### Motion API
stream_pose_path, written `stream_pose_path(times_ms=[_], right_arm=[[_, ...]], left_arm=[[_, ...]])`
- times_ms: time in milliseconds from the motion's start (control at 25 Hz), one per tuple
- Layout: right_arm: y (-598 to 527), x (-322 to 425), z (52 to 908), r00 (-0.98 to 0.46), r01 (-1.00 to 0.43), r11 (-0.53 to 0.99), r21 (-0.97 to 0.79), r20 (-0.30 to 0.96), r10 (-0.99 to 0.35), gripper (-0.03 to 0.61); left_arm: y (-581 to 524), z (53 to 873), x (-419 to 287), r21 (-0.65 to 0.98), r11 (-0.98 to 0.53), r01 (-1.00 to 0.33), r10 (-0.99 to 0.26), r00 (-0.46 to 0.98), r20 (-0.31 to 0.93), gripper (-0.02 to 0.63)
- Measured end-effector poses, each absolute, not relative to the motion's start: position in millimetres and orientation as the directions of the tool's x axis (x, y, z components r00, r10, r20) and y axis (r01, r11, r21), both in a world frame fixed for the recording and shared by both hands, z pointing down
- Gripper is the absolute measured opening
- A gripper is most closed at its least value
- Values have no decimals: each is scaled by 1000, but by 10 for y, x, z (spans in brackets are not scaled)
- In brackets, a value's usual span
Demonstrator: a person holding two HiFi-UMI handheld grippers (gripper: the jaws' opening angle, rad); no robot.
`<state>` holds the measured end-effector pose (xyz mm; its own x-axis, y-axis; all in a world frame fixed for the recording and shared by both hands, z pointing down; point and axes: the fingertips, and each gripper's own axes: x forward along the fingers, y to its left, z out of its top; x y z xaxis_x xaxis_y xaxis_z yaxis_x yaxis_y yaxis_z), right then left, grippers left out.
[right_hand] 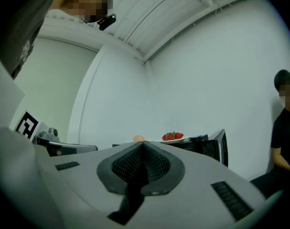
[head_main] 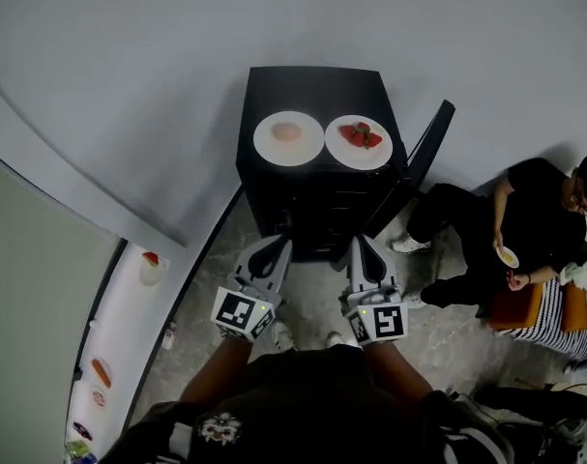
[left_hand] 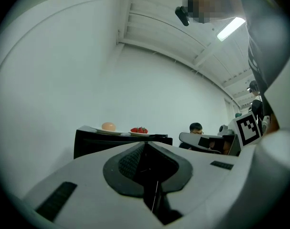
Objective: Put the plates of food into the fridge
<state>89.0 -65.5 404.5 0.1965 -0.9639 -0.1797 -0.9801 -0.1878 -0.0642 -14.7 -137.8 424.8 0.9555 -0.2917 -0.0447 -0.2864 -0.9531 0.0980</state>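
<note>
Closest to the head camera, the left gripper [head_main: 281, 244] and the right gripper [head_main: 359, 246] were held side by side, each with its jaws pressed together and nothing gripped between them. Well ahead of the jaws, on top of the black fridge [head_main: 312, 90], the plate with a pale round food [head_main: 288, 139] was set at the left, just beside the plate of strawberries [head_main: 359, 143]. The fridge door [head_main: 431, 143] was seen open at the right.
</note>
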Motion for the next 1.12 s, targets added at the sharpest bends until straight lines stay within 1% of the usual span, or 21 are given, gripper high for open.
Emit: stream_pose_path(times_ms=[200,440,640,880,1120], right_arm=[[-635,837,4092,248,-969,-242,-55,-158,-956,24],[-739,992,4039,219,-976,-216,-35,-148,-965,25],[-848,1096,3972,186,-981,-175,-89,-135,-973,25],[-936,1134,3924,149,-985,-134,-108,-145,-978,25],[-1026,1166,4025,107,-989,-96,-114,-100,-989,25]], left_arm=[[-1476,4228,-75,95,-970,-223,-229,972,-53,32],[-1489,4221,130,91,-977,-194,-200,978,-60,32],[-1484,4152,209,92,-974,-205,-211,976,-53,32],[-1545,4139,330,89,-971,-222,-227,972,-58,32],[-1570,4073,375,74,-967,-246,-250,967,-51,32]])
